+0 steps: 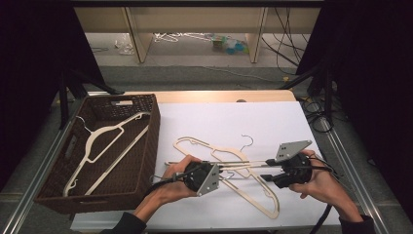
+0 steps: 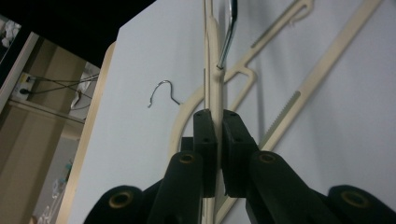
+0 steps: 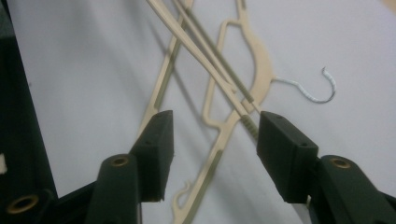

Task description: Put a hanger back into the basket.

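Left hand-held gripper (image 2: 217, 140) clenched on lifted cream hanger (image 2: 214, 56) above white desk (image 1: 272, 122) – right hand-held gripper (image 3: 212, 140) released, jaws straddling its bar. Second hanger (image 1: 260, 192) lies beneath. Risk: hooks or bars snag, dragging lower hanger along; thin edge-grip may twist loose.

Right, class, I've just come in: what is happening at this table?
A person works with two handheld grippers over cream hangers on a white table. The left gripper is shut on a hanger held edge-on above the others. The right gripper is open, with a hanger bar between its jaws. One hanger already lies in the wicker basket.
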Motion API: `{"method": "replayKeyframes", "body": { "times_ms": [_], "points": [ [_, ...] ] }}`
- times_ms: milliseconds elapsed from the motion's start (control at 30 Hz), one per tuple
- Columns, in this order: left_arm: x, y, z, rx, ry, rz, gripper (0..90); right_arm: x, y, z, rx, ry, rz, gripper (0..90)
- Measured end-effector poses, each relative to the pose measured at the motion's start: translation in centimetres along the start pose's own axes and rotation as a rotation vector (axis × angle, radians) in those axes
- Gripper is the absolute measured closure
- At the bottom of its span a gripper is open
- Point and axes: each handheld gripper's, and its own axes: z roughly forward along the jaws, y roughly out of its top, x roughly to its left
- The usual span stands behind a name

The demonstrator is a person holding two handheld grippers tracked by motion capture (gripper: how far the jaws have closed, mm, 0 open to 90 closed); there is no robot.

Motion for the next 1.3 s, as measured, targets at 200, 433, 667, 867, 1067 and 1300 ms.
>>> {"method": "replayKeyframes", "body": {
  "times_ms": [200, 433, 667, 867, 1067, 1300],
  "points": [
    [1.9, -0.1, -1.5, -0.028, 0.023, -0.181, 85.8, -0.1, 0.6, -1.2, -0.108, -0.044, 0.022, 38.0],
    [4.1, -0.7, -3.3, -0.073, 0.038, -0.396, 85.8, 0.6, 0.7, -1.4, -0.147, -0.063, 0.039, 33.8],
    [5.5, -0.8, -5.7, -0.135, 0.029, -0.580, 85.8, 1.3, -0.4, -0.1, -0.119, -0.041, 0.046, 32.9],
    [6.2, 0.0, -8.7, -0.181, 0.026, -0.718, 85.8, 1.9, -1.3, 0.2, -0.099, -0.024, 0.060, 32.2],
    [7.2, 0.7, -12.1, -0.242, -0.050, -0.795, 85.9, 2.0, -1.7, 0.4, -0.095, -0.019, 0.062, 31.5],
    [8.7, 0.8, -15.7, -0.261, -0.072, -0.840, 85.9, 2.4, -2.0, 0.9, -0.104, -0.018, 0.064, 30.6]
  ]
}}
